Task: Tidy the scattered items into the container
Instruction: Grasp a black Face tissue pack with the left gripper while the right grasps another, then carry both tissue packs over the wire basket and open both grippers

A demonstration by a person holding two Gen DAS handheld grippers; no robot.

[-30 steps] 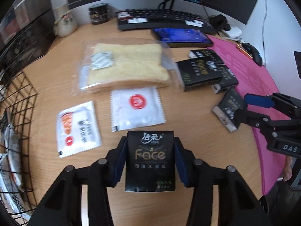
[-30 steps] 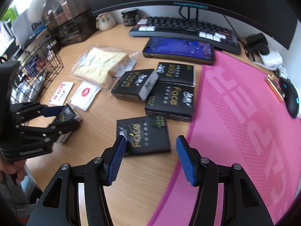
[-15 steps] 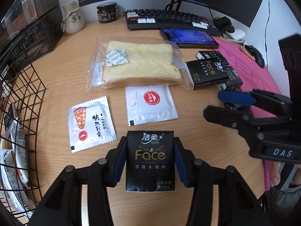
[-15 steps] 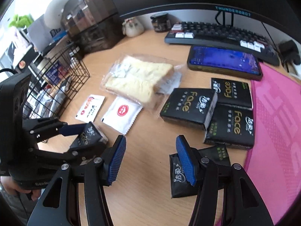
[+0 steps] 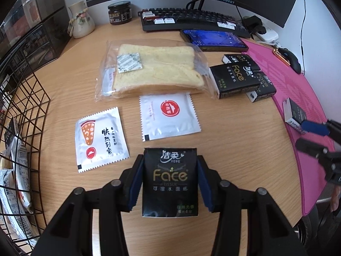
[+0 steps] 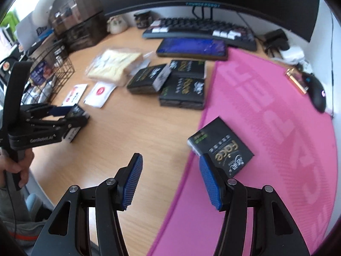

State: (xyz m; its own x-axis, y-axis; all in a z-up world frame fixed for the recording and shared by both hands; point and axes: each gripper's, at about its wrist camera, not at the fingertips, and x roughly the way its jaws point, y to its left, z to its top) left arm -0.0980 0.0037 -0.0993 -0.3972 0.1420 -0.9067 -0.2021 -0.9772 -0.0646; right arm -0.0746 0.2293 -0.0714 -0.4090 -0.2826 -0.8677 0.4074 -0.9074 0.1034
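Left fingers clamping black tissue pack, right fingers apart, empty, loose pack just beyond

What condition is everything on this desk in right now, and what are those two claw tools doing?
Left gripper: clamped on a tissue pack.
Right gripper: open, empty.
Loose tissue pack: flat on the pink mat's edge.
Bread bag: sealed, flat.
Two sachets: unopened.
Wire basket: partly filled.
Phone: screen lit.

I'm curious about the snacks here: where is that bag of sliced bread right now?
The bag of bread lies flat mid-desk, seen by the left wrist camera, behind two white sachets and left of the black tissue packs.
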